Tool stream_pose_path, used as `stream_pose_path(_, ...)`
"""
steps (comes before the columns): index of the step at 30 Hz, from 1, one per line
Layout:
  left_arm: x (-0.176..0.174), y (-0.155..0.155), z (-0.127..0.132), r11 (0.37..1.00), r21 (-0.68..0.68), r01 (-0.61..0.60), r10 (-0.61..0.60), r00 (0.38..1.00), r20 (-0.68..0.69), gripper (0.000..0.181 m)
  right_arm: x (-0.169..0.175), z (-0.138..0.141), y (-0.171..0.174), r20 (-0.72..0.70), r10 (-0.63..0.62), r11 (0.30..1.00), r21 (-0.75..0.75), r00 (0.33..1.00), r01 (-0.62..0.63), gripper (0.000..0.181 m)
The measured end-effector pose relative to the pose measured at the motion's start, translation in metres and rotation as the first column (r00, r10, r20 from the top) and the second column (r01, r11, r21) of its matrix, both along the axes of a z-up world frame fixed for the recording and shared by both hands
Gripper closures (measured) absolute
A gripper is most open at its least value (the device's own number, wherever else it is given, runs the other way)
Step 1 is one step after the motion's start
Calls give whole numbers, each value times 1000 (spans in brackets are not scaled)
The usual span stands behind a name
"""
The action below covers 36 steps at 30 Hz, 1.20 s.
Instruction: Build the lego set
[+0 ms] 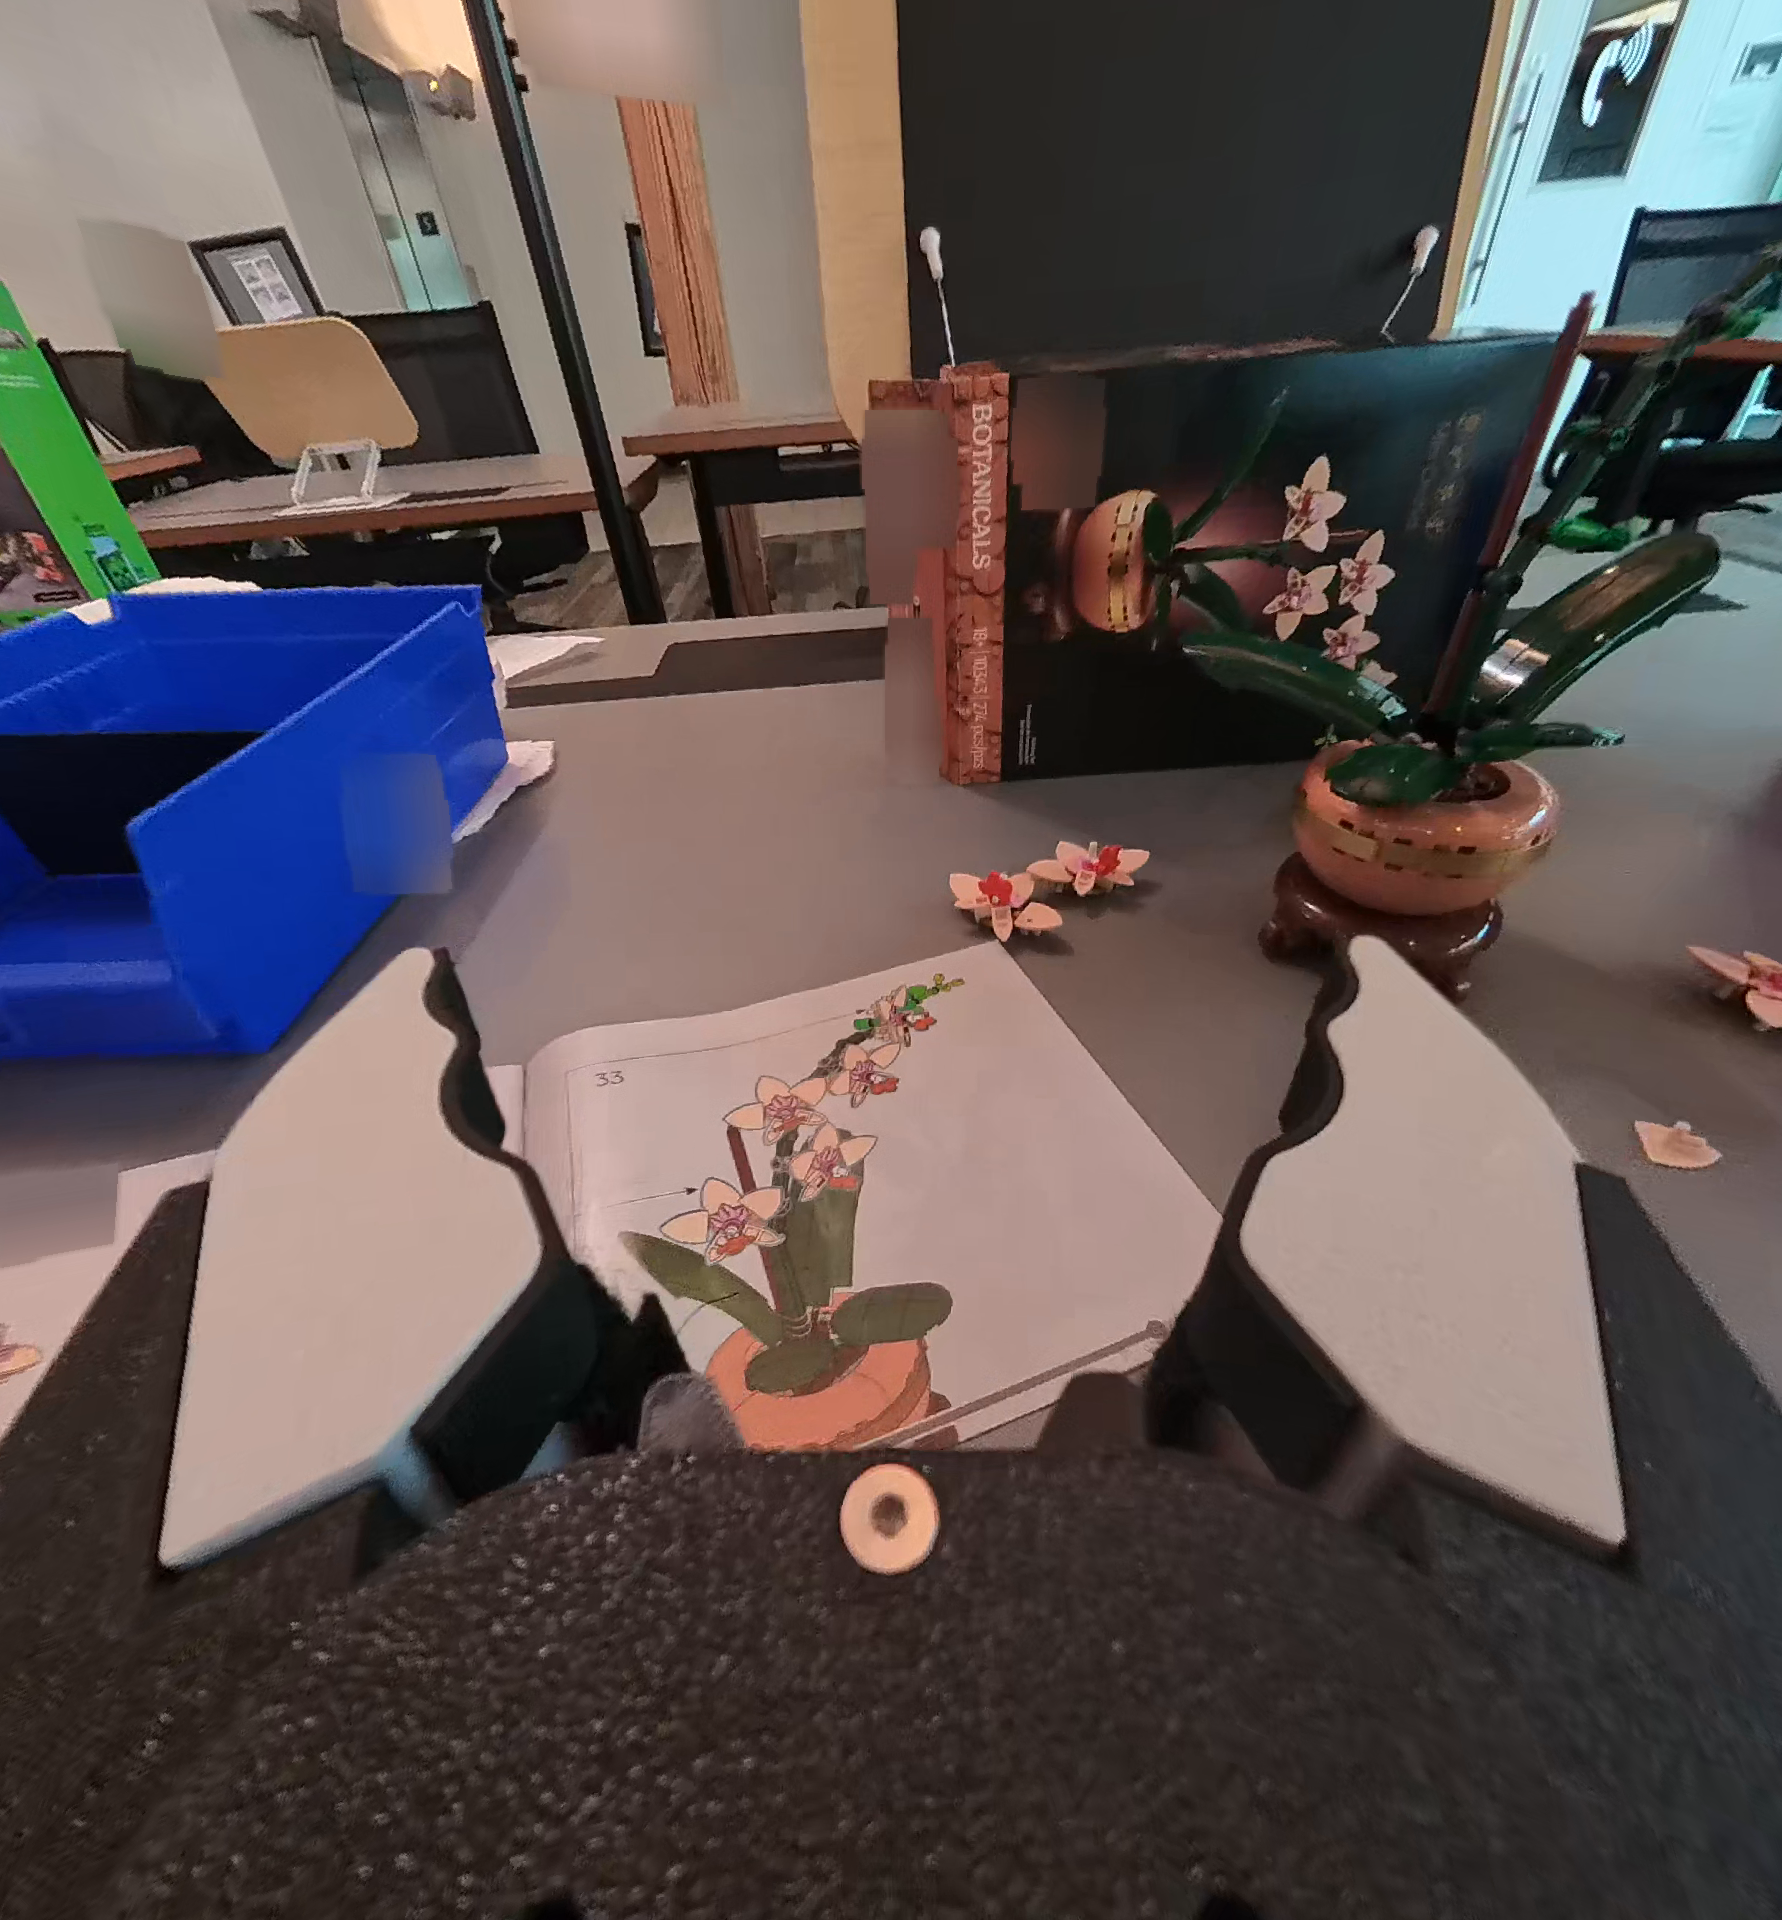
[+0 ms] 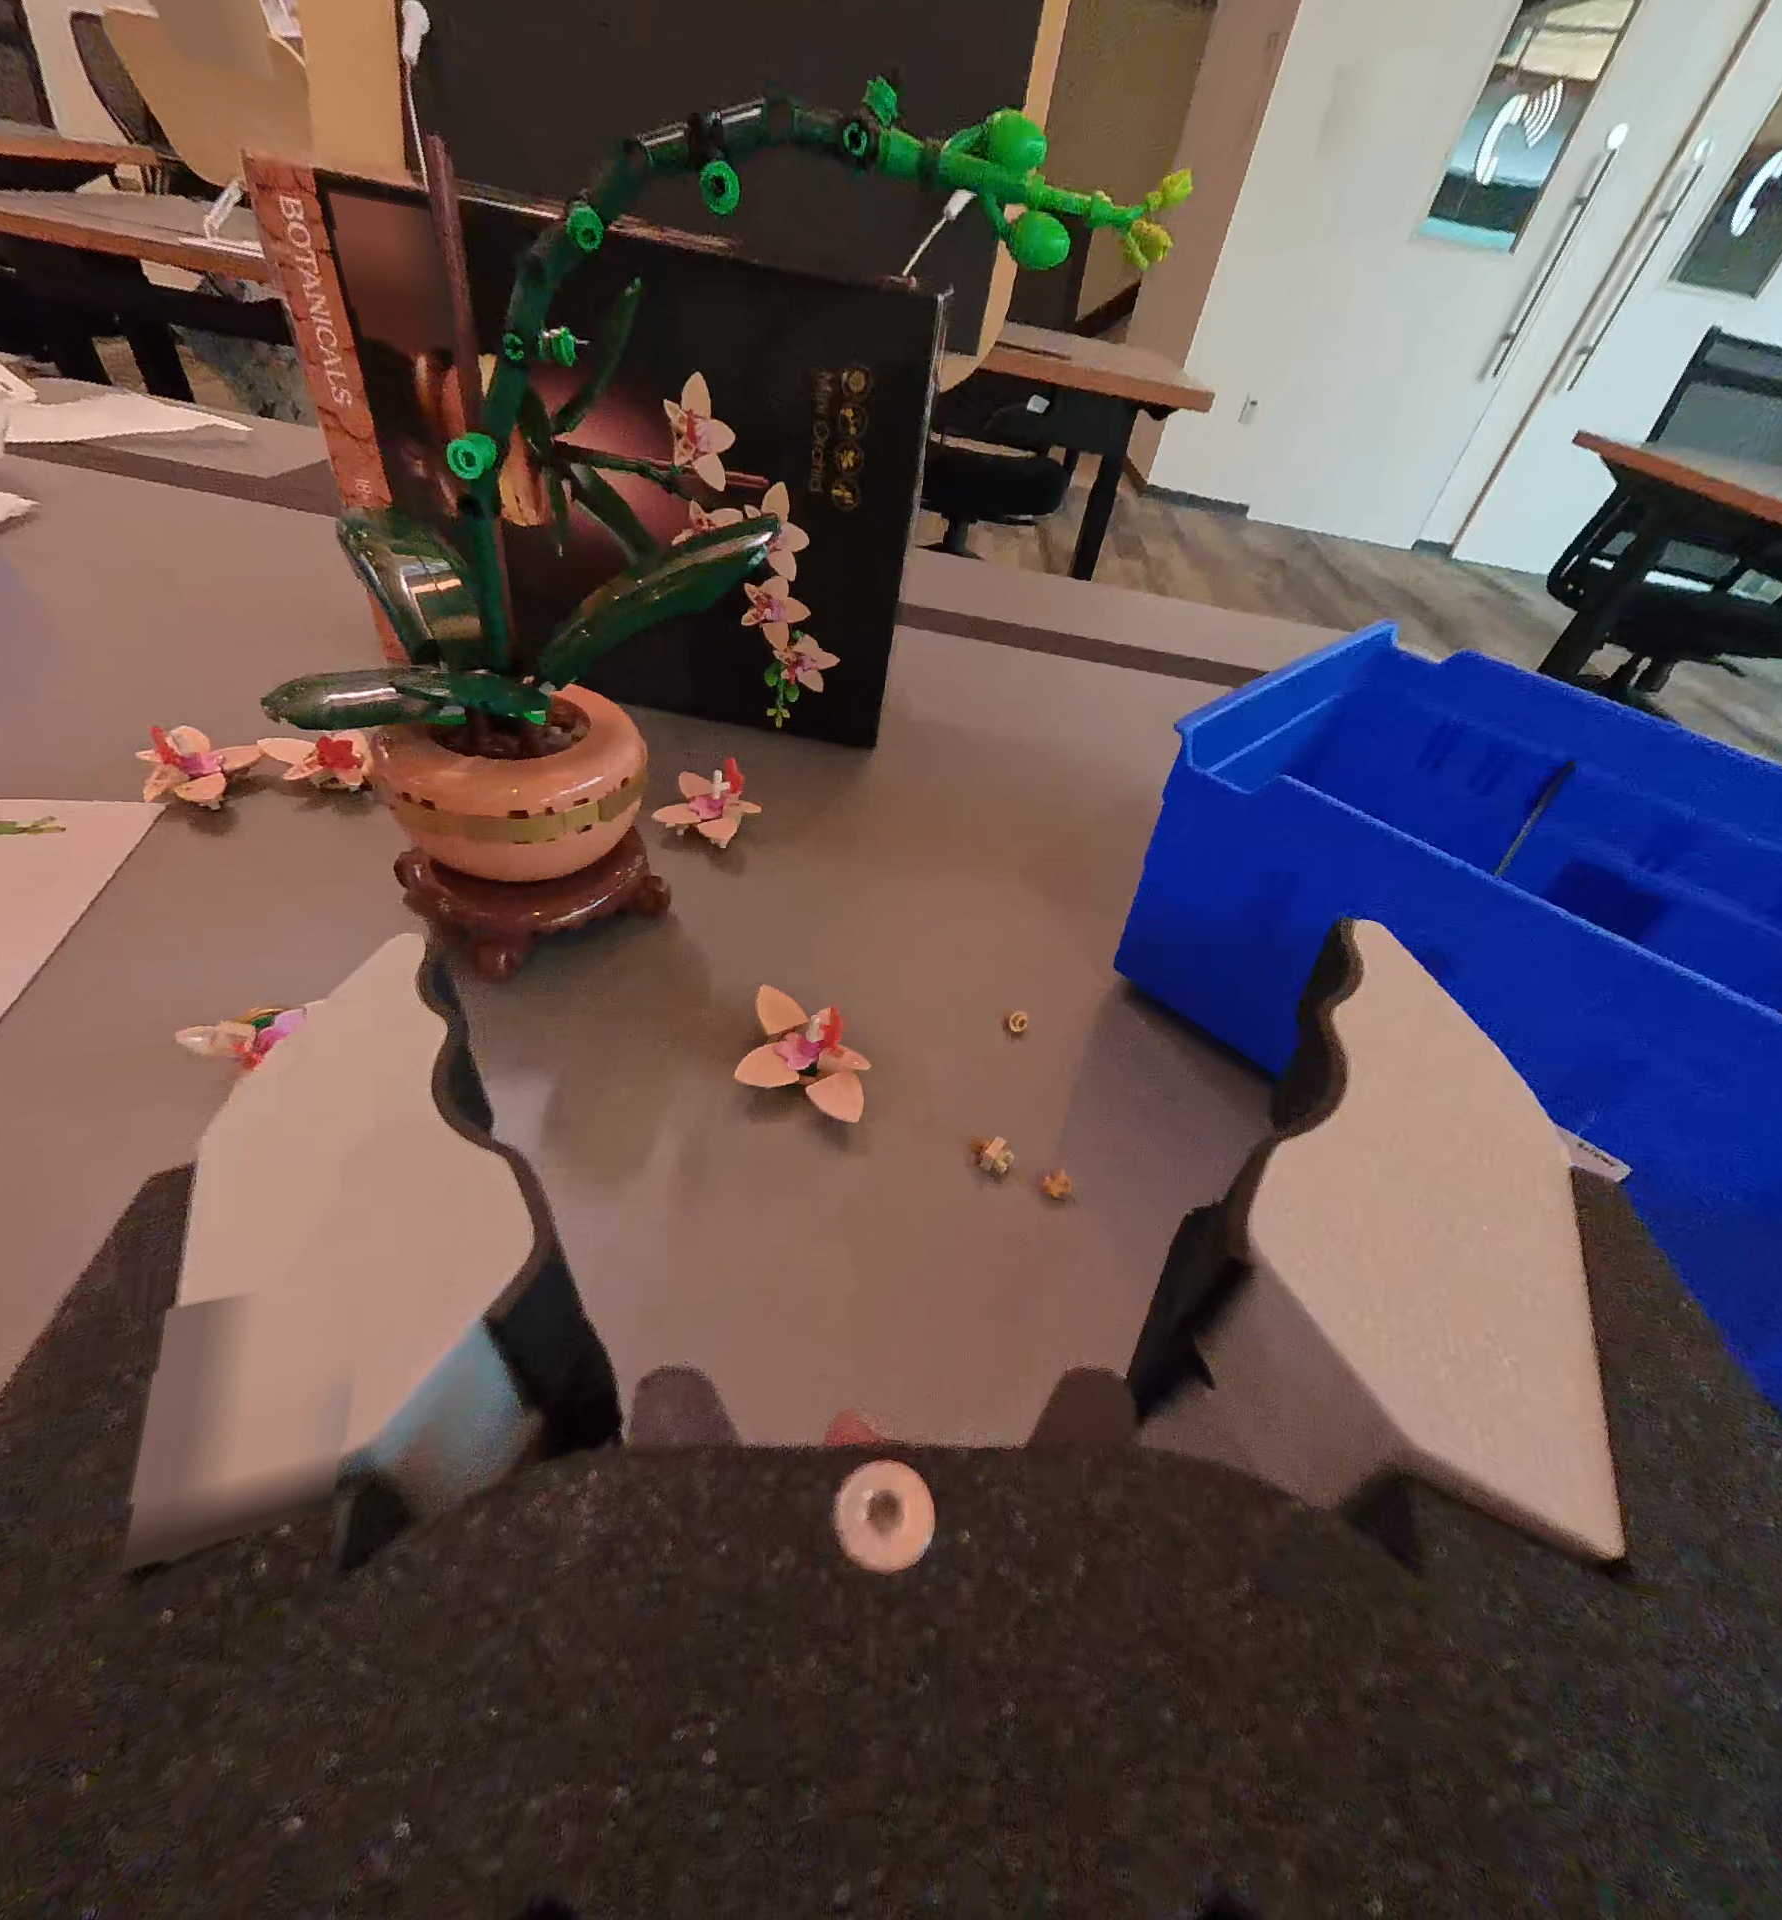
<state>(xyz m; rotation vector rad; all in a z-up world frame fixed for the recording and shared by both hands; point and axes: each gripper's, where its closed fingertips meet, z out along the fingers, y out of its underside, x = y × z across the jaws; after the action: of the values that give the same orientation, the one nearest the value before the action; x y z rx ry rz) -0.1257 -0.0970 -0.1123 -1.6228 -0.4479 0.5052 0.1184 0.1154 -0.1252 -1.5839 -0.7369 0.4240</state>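
Over on the far left, a green box (image 1: 4, 457) stands behind a blue bin (image 1: 243, 790) on the grey worktop (image 1: 710, 831). Just right of that bin, the left hand-held gripper (image 1: 882, 1049) hovers with its fingers spread wide and nothing between them, above an open instruction booklet (image 1: 1022, 1122) lying flat at the near edge. Beyond the booklet's far corner, two loose orchid flowers (image 1: 1048, 883) lie side by side on the worktop. Behind them the dark set box (image 1: 1230, 571) stands upright. Just in front of its right half sits the orchid model (image 2: 513, 769): a pink pot with a gold band on a brown base, dark green leaves spreading from it, and a green stem (image 2: 658, 177) arching up and over to the right, bare of blooms. Another flower (image 2: 710, 805) lies just right of the pot. Nearer, the right hand-held gripper (image 2: 882, 1029) also stands wide and empty, and one flower (image 2: 804, 1055) lies on the worktop between its fingertips, touching neither. A half-hidden flower (image 2: 243, 1029) peeks out beside its left finger. Three small tan pieces (image 2: 1012, 1132) are scattered right of the middle flower. Farthest right, a second blue bin (image 2: 1489, 883) sits near the gripper's right finger.
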Motion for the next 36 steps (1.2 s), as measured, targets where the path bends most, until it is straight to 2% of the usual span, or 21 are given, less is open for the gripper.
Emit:
stream_pose_path(6, -2, -9, 16, 1000, 14, -28, 28, 999, -36, 37, 2, 13, 0, 9, -30, 998, 54, 1000, 29, 35)
stream_pose_path(16, 0, 0, 6, 1000, -18, -6, 5, 1000, -25, 42, 7, 2, 4, 34, -44, 998, 39, 998, 43, 35)
stream_pose_path(19, -2, 0, 8, 1000, -15, -16, 15, 999, -46, 52, 9, 4, 4, 26, -43, 997, 63, 999, 41, 35)
stream_pose_path(20, -1, 0, 11, 1000, -12, -12, 11, 998, -69, 70, 8, 7, 2, 17, -32, 997, 73, 999, 31, 36)
stream_pose_path(21, 0, 0, 15, 1000, 5, -3, 3, 995, -100, 108, 9, 10, 0, 5, -25, 996, 88, 1000, 24, 42)
stream_pose_path(22, 0, 1, 21, 999, 43, 0, 5, 993, -120, 148, 9, 14, -5, 0, -5, 994, 106, 1000, 5, 56)
stream_pose_path(23, -2, 1, 24, 997, 77, -15, 23, 994, -111, 173, 6, 19, -14, 7, 45, 990, 135, 999, -45, 86)
stream_pose_path(25, -6, 5, 17, 998, 0, -60, 60, 996, -63, 181, -7, 32, -43, 66, 198, 942, 263, 978, -208, 181)
stream_pose_path(27, -12, 11, 8, 993, -64, -98, 96, 994, -47, 181, -20, 49, -74, 78, 279, 874, 393, 957, -286, 181)
stream_pose_path(28, -13, 16, 3, 992, -87, -95, 92, 995, -39, 181, -31, 54, -95, 85, 335, 847, 409, 938, -339, 181)
stream_pose_path(30, -13, 23, -1, 989, -122, -88, 84, 996, -33, 181, -60, 61, -157, 83, 544, 745, 411, 835, -526, 181)
stream_pose_path(32, -12, 29, -2, 983, -157, -95, 86, 994, -66, 181, -86, 61, -226, 102, 727, 607, 365, 679, -706, 181)
stream_pose_path(33, -12, 31, -2, 980, -168, -105, 91, 992, -87, 181, -98, 55, -256, 157, 777, 541, 327, 609, -775, 181)
stream_pose_path(34, -12, 33, -2, 977, -179, -114, 96, 989, -109, 181, -107, 49, -278, 227, 789, 494, 320, 571, -809, 181)
stream_pose_path(36, -11, 36, -1, 972, -192, -134, 105, 983, -153, 181, -118, 44, -297, 337, 750, 460, 353, 569, -815, 181)
